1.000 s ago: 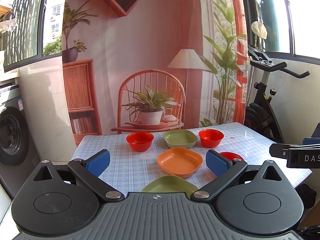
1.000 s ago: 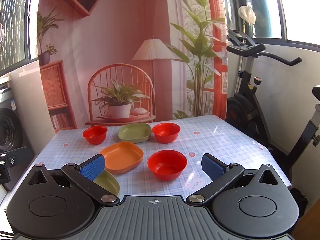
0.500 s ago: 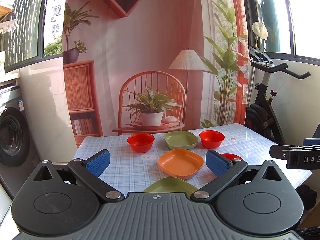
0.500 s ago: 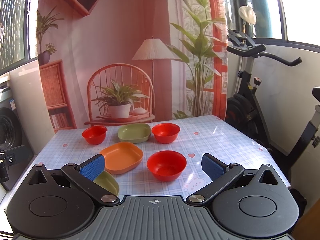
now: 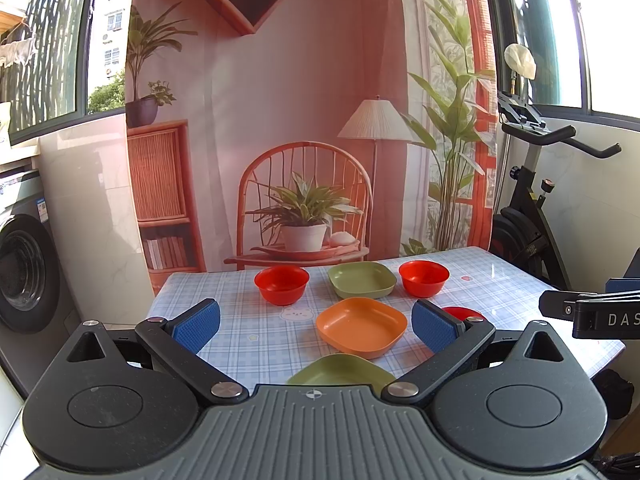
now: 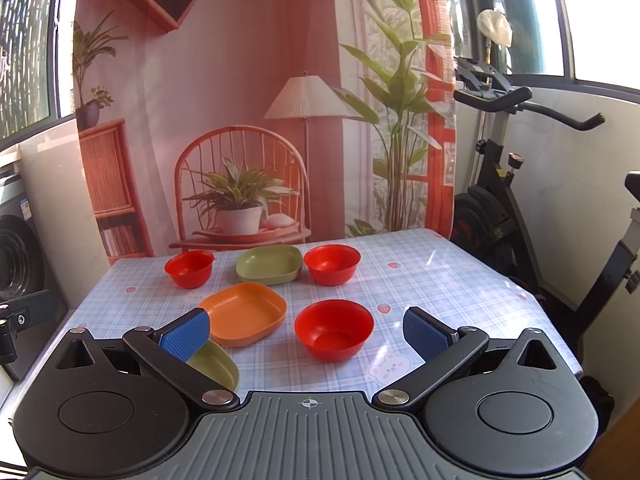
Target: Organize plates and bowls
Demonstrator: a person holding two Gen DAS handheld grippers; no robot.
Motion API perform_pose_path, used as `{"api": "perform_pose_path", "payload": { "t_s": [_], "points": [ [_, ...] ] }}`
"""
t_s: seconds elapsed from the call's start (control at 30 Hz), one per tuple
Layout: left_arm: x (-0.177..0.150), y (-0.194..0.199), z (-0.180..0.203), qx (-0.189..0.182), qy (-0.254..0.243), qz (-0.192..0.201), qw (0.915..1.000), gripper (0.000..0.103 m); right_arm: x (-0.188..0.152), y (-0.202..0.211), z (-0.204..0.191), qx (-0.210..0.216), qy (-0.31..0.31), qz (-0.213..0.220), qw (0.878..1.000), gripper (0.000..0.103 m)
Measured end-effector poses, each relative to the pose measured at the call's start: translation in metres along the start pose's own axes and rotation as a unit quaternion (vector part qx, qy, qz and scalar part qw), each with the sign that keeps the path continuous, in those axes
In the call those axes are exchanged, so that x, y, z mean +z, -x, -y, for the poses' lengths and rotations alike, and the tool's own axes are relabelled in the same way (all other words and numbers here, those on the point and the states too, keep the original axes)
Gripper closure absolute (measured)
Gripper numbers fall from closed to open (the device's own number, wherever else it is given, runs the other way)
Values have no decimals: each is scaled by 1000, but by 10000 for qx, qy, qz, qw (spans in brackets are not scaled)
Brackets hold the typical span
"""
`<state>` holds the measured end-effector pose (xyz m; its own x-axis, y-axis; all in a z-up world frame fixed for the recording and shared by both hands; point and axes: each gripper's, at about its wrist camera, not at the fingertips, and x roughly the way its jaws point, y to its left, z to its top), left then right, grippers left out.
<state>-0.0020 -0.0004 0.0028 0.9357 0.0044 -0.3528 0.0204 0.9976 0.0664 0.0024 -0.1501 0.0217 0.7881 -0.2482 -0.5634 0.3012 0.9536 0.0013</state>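
On the checked table (image 5: 248, 344) stand three red bowls, two green plates and one orange plate. In the left wrist view, red bowls sit at back left (image 5: 281, 284), back right (image 5: 424, 278) and near right (image 5: 464, 313), half hidden by my finger. A green plate (image 5: 362, 279) is at the back, the orange plate (image 5: 362, 326) in the middle, a second green plate (image 5: 340, 370) nearest. My left gripper (image 5: 316, 326) is open and empty above the near edge. My right gripper (image 6: 306, 330) is open and empty, near the closest red bowl (image 6: 334, 334).
An exercise bike (image 6: 520, 208) stands right of the table. A washing machine (image 5: 24, 276) is at the left. A printed backdrop with chair and plant (image 5: 304, 216) hangs behind the table. The right gripper's body (image 5: 592, 314) shows at the right of the left wrist view.
Both grippers have drifted slightly; the view shifts a little. Nothing on the table has moved and both grippers stay open.
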Motion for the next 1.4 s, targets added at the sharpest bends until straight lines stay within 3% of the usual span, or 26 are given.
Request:
{"api": "perform_pose_path", "payload": {
  "t_s": [1.0,1.17,1.4],
  "points": [
    [2,-3,-4,50,38,-91,9999,0,-3,-3,-1,45,3,-21,10000,0],
    [13,-17,-14,-185,56,14,9998,0,8,-17,8,297,-142,6,9995,0],
    [41,-65,-31,288,-245,-14,9993,1,39,-57,17,808,-535,463,9942,0]
  ]
}}
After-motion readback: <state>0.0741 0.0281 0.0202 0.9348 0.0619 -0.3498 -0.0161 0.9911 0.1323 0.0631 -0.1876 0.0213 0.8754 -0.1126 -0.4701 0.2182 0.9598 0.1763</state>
